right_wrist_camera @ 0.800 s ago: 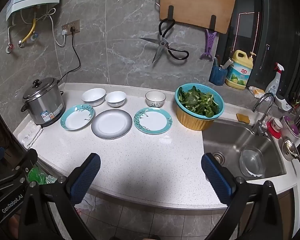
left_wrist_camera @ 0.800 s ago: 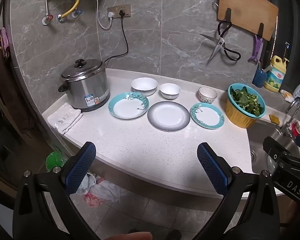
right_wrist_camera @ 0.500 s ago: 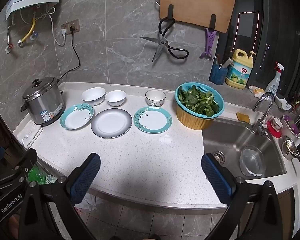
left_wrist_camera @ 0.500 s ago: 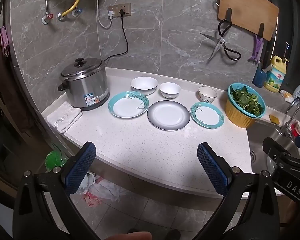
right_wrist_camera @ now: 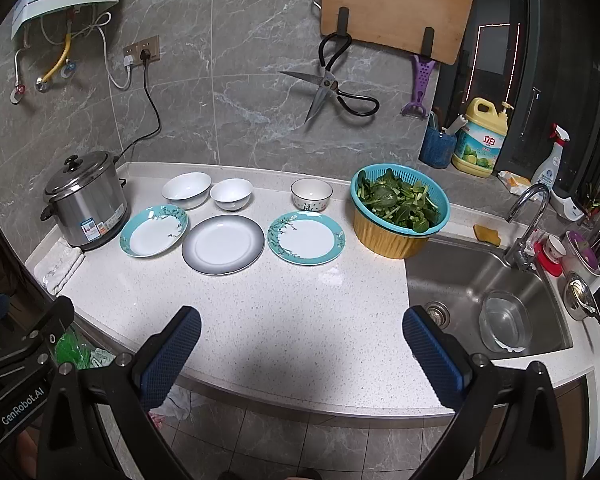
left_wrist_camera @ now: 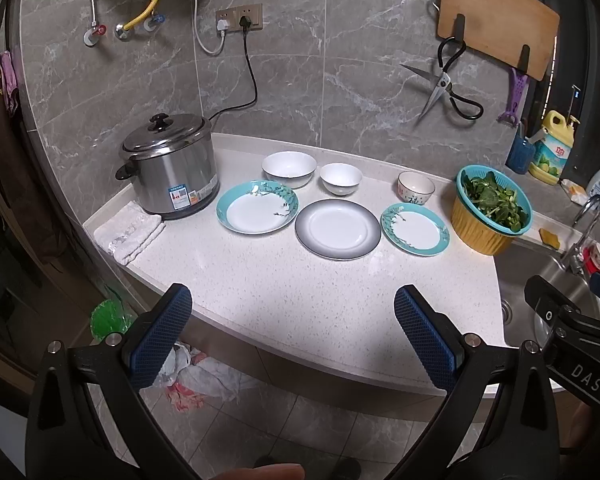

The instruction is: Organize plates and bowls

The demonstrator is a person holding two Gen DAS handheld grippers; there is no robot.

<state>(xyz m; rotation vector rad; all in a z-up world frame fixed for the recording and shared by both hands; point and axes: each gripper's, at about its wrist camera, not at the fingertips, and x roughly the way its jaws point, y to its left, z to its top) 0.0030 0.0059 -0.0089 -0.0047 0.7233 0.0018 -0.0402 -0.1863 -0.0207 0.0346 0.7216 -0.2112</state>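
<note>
On the white counter [left_wrist_camera: 284,280] lie three plates in a row: a teal-rimmed deep plate [left_wrist_camera: 257,212] [right_wrist_camera: 154,231], a grey-rimmed plate [left_wrist_camera: 337,229] [right_wrist_camera: 223,243], and a teal-rimmed flat plate [left_wrist_camera: 415,229] [right_wrist_camera: 306,237]. Behind them stand a large white bowl [left_wrist_camera: 289,168] [right_wrist_camera: 187,190], a small white bowl [left_wrist_camera: 341,178] [right_wrist_camera: 231,194] and a patterned bowl [left_wrist_camera: 416,188] [right_wrist_camera: 311,195]. My left gripper [left_wrist_camera: 294,328] and right gripper [right_wrist_camera: 300,344] are both open and empty, held above the counter's front edge, well short of the dishes.
A steel rice cooker [left_wrist_camera: 168,174] and a folded cloth [left_wrist_camera: 130,232] sit at the left. A teal colander of greens on a yellow tub [right_wrist_camera: 399,210] stands beside the sink [right_wrist_camera: 480,292], which holds a steel bowl [right_wrist_camera: 504,320]. Scissors and a cutting board hang on the wall.
Both views have shifted very slightly; the grippers stay open and nothing on the counter has moved.
</note>
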